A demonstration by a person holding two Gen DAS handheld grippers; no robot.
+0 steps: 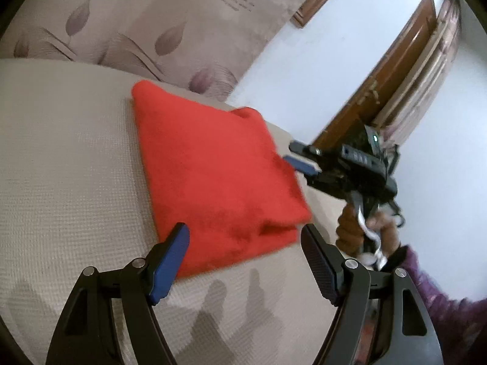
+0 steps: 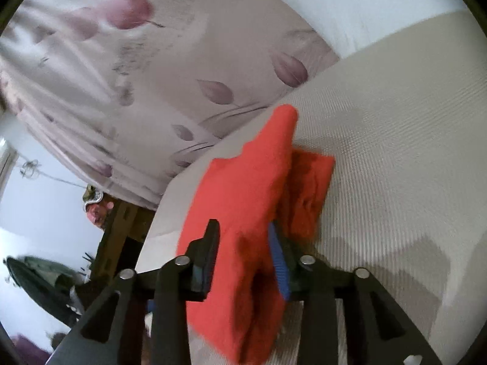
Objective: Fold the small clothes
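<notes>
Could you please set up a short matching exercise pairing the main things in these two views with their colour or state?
Column one:
1. folded cloth
2. left hand-held gripper
3. right hand-held gripper
4. table cover

Column two:
A. beige, with a woven grid texture
B. red and fuzzy
C. jaws wide apart, nothing between the pads
D. red fabric between its jaws

Pairs: 1-B, 2-C, 3-D, 4-A
</notes>
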